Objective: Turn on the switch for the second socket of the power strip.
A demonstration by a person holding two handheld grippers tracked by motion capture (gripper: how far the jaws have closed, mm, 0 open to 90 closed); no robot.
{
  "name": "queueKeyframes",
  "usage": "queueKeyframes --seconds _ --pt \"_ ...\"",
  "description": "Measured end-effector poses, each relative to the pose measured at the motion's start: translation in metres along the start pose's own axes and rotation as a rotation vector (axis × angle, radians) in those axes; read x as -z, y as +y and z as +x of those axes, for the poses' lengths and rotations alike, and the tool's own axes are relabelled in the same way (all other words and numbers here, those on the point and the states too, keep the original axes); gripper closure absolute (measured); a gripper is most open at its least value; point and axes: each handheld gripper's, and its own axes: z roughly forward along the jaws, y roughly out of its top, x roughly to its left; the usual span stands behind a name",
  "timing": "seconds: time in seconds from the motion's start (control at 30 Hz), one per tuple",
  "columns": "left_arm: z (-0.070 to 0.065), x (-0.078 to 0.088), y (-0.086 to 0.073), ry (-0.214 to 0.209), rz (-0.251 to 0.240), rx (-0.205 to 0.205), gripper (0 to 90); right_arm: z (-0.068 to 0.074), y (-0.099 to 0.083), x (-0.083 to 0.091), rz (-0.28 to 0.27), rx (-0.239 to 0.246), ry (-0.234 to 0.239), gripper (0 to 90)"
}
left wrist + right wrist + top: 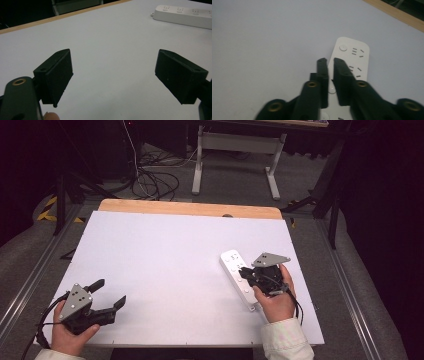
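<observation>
Left hand-held gripper at near left corner of the white surface, held in the left hand. Jaws spread wide, nothing between them; in the left gripper view the bare surface shows in the gap.

Right hand-held gripper at right, held in the right hand, directly over the power strip. Jaws nearly closed, a thin gap left; nothing gripped. In the right gripper view the tips hang above the strip's left edge; contact cannot be told.

Strip lies flat, right of centre, angled, its round-button end farthest. Wooden edge beyond.
</observation>
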Motion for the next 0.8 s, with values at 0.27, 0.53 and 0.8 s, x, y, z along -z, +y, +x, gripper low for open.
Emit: queueKeyframes --seconds 0.27,0.53,0.8 --pt "0.000 0.000 0.000 0.000 0.001 0.000 15.1 0.000 0.001 0.005 -0.054 -0.014 0.013 54.8" --pt "0.000 0.000 0.000 -0.001 0.002 0.001 15.1 0.001 0.002 0.019 -0.140 -0.027 0.031 46.7" --pt "0.000 0.000 0.000 -0.002 0.002 0.003 15.1 0.006 0.001 0.032 -0.254 0.011 0.062 48.1"
